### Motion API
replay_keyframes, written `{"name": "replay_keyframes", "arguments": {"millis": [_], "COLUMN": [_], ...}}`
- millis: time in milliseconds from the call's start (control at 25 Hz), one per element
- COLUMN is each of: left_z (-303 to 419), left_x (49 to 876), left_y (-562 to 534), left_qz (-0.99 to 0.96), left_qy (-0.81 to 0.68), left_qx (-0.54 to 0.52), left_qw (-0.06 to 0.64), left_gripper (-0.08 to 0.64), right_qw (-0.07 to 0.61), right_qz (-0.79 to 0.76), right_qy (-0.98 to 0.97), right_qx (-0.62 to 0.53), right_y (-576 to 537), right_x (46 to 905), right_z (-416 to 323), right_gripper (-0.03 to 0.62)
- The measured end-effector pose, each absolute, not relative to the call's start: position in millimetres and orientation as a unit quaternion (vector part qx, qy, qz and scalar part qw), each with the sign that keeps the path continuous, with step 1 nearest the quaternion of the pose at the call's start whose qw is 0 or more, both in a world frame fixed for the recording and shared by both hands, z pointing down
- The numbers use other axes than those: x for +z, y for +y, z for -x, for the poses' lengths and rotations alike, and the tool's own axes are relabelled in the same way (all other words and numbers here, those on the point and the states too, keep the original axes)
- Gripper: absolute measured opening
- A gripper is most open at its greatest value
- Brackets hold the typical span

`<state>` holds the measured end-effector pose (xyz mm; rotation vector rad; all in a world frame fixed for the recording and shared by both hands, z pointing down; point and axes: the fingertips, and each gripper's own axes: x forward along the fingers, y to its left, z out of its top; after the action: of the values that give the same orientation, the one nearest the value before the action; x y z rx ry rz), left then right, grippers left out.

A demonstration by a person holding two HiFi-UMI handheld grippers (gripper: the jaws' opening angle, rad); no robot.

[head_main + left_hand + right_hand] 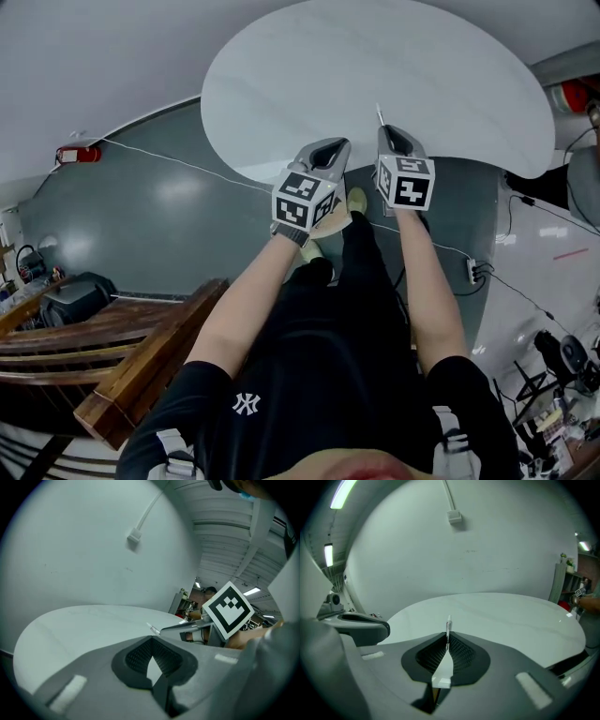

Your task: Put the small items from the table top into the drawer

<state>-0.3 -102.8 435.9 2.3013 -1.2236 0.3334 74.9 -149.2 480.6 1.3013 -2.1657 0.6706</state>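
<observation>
A round white table (375,75) fills the top of the head view, and I see no loose items on it. My right gripper (394,134) hovers at its near edge, shut on a thin white pen-like item (448,623). The item's tip (379,112) pokes forward past the jaws. My left gripper (330,148) hangs just to the left of it, shut with nothing in it (150,660). In the left gripper view the right gripper (187,627) and the item's tip (153,630) show at the right. No drawer is in view.
A wooden piece of furniture (141,356) stands at the lower left on the dark floor. A thin cable (187,164) crosses the floor to a power strip (475,271). A red extinguisher (80,153) lies at the far left. The person's shoe (356,200) stands below the grippers.
</observation>
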Motion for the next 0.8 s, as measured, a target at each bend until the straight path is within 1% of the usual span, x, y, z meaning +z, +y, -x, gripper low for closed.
{"name": "replay_keyframes", "arguments": {"millis": [440,800], "left_z": [54,75], "left_x": [447,473], "left_y": [-25,20], "left_qz": [-0.827,-0.819], "left_qy": [-0.480,-0.486], "left_qx": [0.115,0.115], "left_qw": [0.268,0.282], "left_gripper": [0.000,0.000], "right_qw": [0.281,0.310], "right_qz": [-0.441,-0.420], "right_qy": [-0.817,-0.813], "right_qx": [0.244,0.257], "right_y": [-38,33], "right_x": [497,537], "right_z": [-18,2], "right_gripper": [0.041,0.041]}}
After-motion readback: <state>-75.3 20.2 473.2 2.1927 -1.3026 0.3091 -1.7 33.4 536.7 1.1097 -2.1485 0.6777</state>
